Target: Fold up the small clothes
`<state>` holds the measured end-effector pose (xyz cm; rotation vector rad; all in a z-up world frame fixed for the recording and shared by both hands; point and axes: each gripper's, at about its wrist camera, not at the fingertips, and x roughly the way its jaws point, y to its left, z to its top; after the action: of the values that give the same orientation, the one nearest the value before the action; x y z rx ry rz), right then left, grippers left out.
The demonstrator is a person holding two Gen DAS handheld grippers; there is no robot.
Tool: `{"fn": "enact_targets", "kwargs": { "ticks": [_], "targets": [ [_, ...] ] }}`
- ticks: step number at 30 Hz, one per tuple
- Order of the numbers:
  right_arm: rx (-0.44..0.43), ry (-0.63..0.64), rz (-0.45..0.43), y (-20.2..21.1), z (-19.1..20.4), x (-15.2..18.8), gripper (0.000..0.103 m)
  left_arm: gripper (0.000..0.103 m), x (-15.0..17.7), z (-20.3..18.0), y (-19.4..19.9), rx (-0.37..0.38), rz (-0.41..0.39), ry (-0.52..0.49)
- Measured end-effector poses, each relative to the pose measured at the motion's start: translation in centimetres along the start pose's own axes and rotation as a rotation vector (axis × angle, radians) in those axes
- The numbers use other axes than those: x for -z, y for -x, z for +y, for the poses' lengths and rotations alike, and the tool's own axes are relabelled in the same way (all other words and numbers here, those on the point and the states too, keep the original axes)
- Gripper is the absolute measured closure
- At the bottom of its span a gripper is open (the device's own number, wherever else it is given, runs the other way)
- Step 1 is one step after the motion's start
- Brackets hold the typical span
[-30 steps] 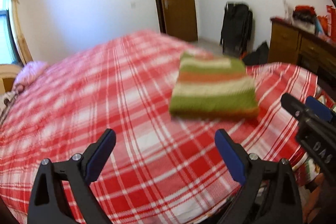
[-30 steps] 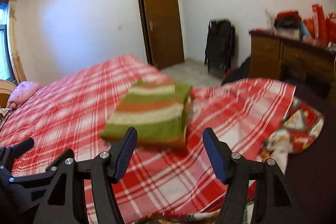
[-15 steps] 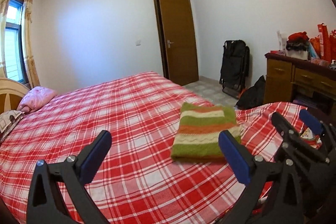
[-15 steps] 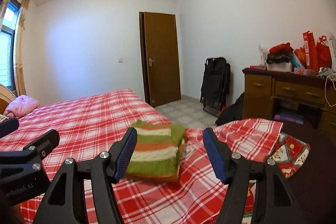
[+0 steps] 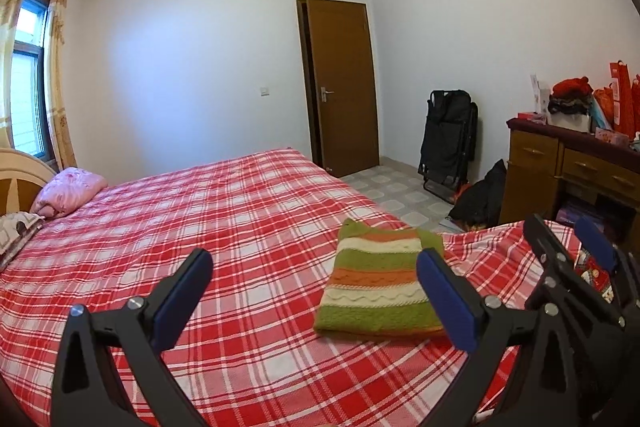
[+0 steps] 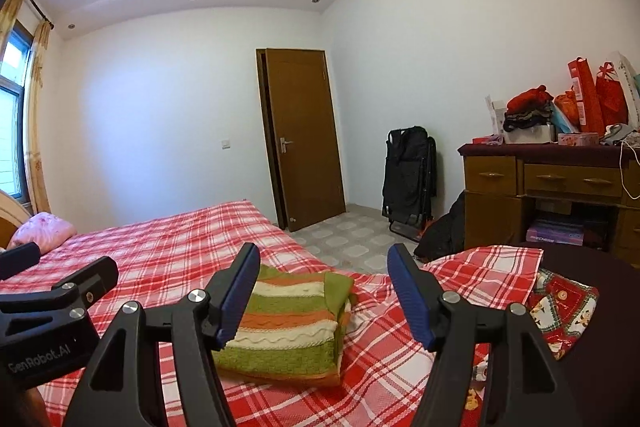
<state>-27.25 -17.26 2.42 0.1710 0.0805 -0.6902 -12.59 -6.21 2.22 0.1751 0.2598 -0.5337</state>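
The left gripper (image 5: 312, 295) hung above the bed with its jaws spread wide and nothing between them, its blue pads (image 5: 182, 297) clear of the cloth. The right gripper (image 6: 324, 291) was likewise released and empty, raised off the bed. In the left wrist view the right gripper showed at 3 o'clock, just beside the left one; in the right wrist view the left gripper sat at 9 o'clock.

The folded striped sweater (image 5: 380, 287), green, cream and orange, lay flat on the red plaid bedspread (image 5: 224, 227). From the left wrist view it sat at about 4 o'clock, partly hidden behind the left gripper's right pad. From the right wrist view it lay between the fingers toward 6 o'clock, its left edge covered by the left pad (image 6: 238, 293). Neither gripper touched it.

Farther out, a pink pillow (image 5: 68, 191) rested near the headboard at 9 o'clock. A printed red cloth with cartoon figures (image 6: 564, 307) lay at the bed's corner at 4 o'clock in the right wrist view. Beyond the bed stood a brown door (image 6: 304, 139), shut or nearly so, a folded black chair (image 6: 408, 179) against the wall, a dark bag (image 6: 444, 231) on the tiled floor, and a wooden dresser (image 6: 552, 187) at 3 o'clock, its top crowded with red bags (image 6: 596, 99) and clothes.
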Motion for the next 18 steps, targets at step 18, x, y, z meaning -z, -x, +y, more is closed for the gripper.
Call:
{"fn": "enact_targets", "kwargs": {
  "ticks": [18],
  "targets": [
    [-0.014, 0.004, 0.029, -0.29, -0.14, 0.41, 0.035, 0.000, 0.19, -0.23, 0.53, 0.011, 0.011, 0.003]
  ]
}}
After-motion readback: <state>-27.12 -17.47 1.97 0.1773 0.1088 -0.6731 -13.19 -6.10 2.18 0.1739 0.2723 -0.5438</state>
